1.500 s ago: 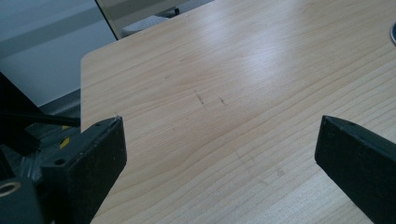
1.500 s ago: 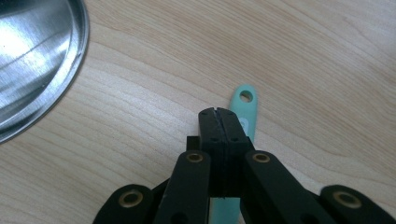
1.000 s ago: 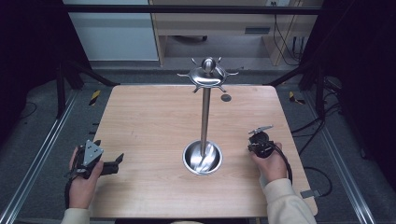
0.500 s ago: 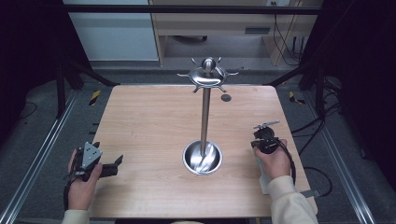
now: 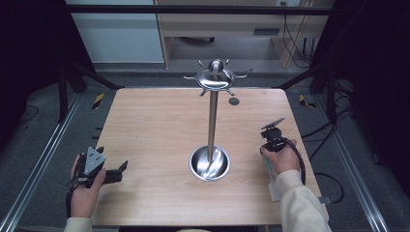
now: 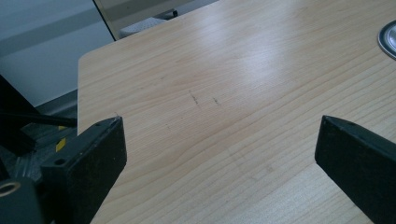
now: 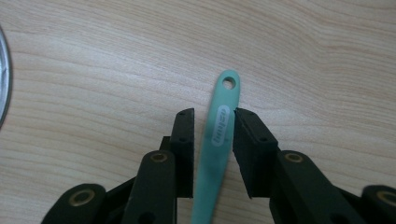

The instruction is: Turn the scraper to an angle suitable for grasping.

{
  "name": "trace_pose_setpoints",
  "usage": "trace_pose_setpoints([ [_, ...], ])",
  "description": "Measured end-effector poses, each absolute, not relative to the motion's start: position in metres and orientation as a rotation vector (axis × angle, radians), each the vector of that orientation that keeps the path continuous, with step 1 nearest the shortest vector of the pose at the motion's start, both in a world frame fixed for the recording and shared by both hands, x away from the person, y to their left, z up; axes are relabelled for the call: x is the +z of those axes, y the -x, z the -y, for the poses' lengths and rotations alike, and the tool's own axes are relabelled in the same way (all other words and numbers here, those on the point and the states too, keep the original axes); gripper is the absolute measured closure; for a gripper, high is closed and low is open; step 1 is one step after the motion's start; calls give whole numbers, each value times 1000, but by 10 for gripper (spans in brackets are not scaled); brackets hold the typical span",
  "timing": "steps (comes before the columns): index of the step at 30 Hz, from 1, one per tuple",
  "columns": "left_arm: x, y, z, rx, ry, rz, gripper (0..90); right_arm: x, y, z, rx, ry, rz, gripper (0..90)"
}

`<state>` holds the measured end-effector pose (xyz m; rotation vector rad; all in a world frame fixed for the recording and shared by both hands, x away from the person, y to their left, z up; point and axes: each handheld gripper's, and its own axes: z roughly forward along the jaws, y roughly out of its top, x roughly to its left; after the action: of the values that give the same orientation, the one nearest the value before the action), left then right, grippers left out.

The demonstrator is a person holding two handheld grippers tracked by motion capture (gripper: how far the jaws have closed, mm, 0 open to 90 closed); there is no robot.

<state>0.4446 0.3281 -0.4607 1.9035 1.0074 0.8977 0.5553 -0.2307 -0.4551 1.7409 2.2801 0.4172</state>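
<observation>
While the left gripper [image 5: 115, 170] rests low at the table's [image 5: 159, 125] near left edge with its jaws wide apart and nothing between them, as the left gripper view confirms with bare wood [image 6: 224, 107] showing across the gap, the work in hand sits on the other side. At the middle of the table stands a metal stand [image 5: 211, 121]: a round dish base [image 5: 209, 163], an upright pole, and a crown of short hooks [image 5: 215, 77] at the top, all of them bare as far as can be told. Farther right, the right gripper [image 7: 212, 126] has its jaws set on either side of a mint-green handle [image 7: 218, 135], slim and flat, with a hanging hole [image 7: 229, 83] at its tip. The jaws look nearly closed on it, though a sliver of gap at the left side leaves it unclear whether they truly pinch it yet. In the high view the right hand [image 5: 283, 157] sits near the table's right edge, well apart from the stand. The step, then, appears to be the pickup of this utensil. Next would likely be a firm squeeze, a lift clear of the wood, and a carry up to a hook, with the hole kept free and turned to meet the prong.
</observation>
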Motion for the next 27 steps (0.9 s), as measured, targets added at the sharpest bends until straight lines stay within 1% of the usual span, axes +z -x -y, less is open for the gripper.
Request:
trace_pose_setpoints([
  [9,-461,-444,-328,901,-1907,-1008,20,-461,-557,231,397,-1769,-2280,654],
  [27,-461,-444,-327,894,-1909,-999,20,-469,-562,230,359,-1795,-2282,679],
])
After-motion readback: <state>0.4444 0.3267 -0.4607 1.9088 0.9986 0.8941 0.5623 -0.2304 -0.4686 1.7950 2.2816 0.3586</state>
